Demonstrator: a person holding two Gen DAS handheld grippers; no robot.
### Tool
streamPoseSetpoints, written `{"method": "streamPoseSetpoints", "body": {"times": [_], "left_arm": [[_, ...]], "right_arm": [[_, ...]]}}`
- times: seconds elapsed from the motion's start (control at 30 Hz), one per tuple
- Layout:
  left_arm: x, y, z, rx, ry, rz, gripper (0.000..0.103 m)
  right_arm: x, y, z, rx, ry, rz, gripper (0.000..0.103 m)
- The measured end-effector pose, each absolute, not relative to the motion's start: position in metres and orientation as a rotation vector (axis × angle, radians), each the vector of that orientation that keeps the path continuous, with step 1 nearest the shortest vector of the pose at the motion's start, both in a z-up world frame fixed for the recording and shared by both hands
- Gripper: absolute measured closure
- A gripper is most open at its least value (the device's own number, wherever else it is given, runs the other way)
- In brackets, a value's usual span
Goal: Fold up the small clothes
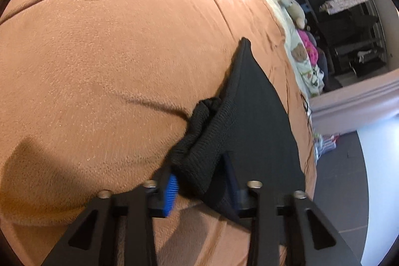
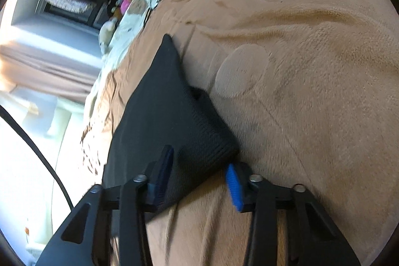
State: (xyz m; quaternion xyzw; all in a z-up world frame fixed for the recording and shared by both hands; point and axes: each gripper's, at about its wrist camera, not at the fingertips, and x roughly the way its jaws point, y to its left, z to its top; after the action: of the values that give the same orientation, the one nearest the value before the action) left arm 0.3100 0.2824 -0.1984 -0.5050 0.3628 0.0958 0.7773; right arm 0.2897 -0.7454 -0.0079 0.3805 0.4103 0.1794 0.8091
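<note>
A small black garment (image 1: 251, 121) with a ribbed waistband is held up over the tan blanket (image 1: 112, 66), stretched taut between both grippers. My left gripper (image 1: 202, 181) is shut on one bunched waistband corner between its blue pads (image 1: 171, 191). In the right wrist view the same garment (image 2: 162, 104) hangs as a dark triangle. My right gripper (image 2: 199, 178) is shut on the other waistband corner, with one blue pad (image 2: 234, 188) showing below the cloth.
The tan blanket (image 2: 311, 91) covers the bed. A pale printed sheet with soft toys (image 1: 299, 46) lies along the bed's far edge. A dark shelf and doorway (image 1: 349, 41) lie beyond. A black cable (image 2: 37, 153) hangs at the left.
</note>
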Motion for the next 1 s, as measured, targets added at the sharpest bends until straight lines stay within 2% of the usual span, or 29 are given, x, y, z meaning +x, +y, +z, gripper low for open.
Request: {"method": "streamPoseSetpoints", "body": {"times": [0.03,0.07,0.13,0.33,0.5,1.0], "left_arm": [[0.309,0.283,-0.198,-1.082,0.790,0.223,0.094],[0.308,0.284,-0.196,-1.072,0.782,0.229,0.097],[0.307,0.286,-0.189,-1.063,0.755,0.222,0.099],[0.304,0.284,-0.153,-0.987,0.701,0.210,0.100],[0.291,0.285,-0.130,-0.951,0.689,0.200,0.100],[0.213,0.279,-0.128,-0.968,0.697,0.202,0.100]], "right_arm": [[0.290,-0.746,-0.008,0.819,0.871,0.385,0.090],[0.289,-0.744,-0.009,0.817,0.874,0.388,0.099],[0.286,-0.743,-0.006,0.802,0.869,0.392,0.102],[0.265,-0.738,0.021,0.730,0.818,0.412,0.103],[0.247,-0.736,0.029,0.686,0.847,0.413,0.103],[0.189,-0.755,0.041,0.647,0.882,0.403,0.103]]}}
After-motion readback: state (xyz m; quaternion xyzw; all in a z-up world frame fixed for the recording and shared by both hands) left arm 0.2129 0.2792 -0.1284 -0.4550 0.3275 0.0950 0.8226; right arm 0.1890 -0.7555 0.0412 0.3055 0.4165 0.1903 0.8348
